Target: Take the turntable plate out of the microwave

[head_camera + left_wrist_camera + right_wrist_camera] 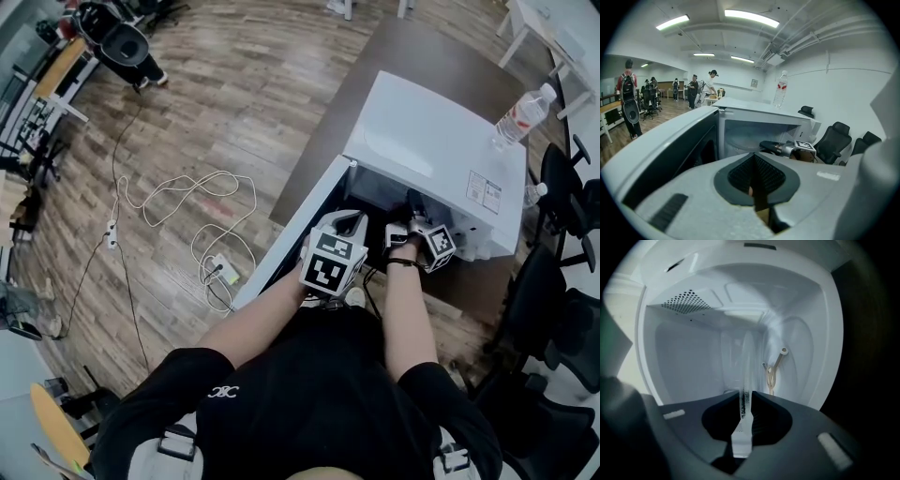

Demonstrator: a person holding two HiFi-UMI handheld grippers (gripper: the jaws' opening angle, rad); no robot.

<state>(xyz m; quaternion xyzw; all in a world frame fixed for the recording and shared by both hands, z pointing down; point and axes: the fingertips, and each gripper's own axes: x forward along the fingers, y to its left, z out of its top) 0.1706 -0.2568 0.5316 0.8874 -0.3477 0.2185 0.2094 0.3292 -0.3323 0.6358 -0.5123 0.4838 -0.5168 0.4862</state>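
My right gripper [746,400] is inside the open white microwave [441,141], which stands on a dark table [375,66]. Its jaws are clamped on the rim of the glass turntable plate [746,364]. In the right gripper view the plate shows edge-on, as a thin clear band running from the pads into the cavity. That view is rolled, so the cavity floor lies at the frame's right. There the pale roller support [774,366] shows apart from the glass, so I judge the plate is lifted off it but not yet out.

My left gripper [755,164] has its jaws together on nothing. It hangs in front of the opening, beside the door [291,230], which is swung wide.

To do this step well, I should hold a firm pinch, because the glass is smooth and held by one edge only, so it will want to sag or slip. I should draw it straight back toward me, level and slow, with the far edge clear of the cavity walls and front frame. I should avoid jolting the microwave, since a water bottle [521,114] stands on top. Once the plate clears the opening, the left gripper could steady the free edge.
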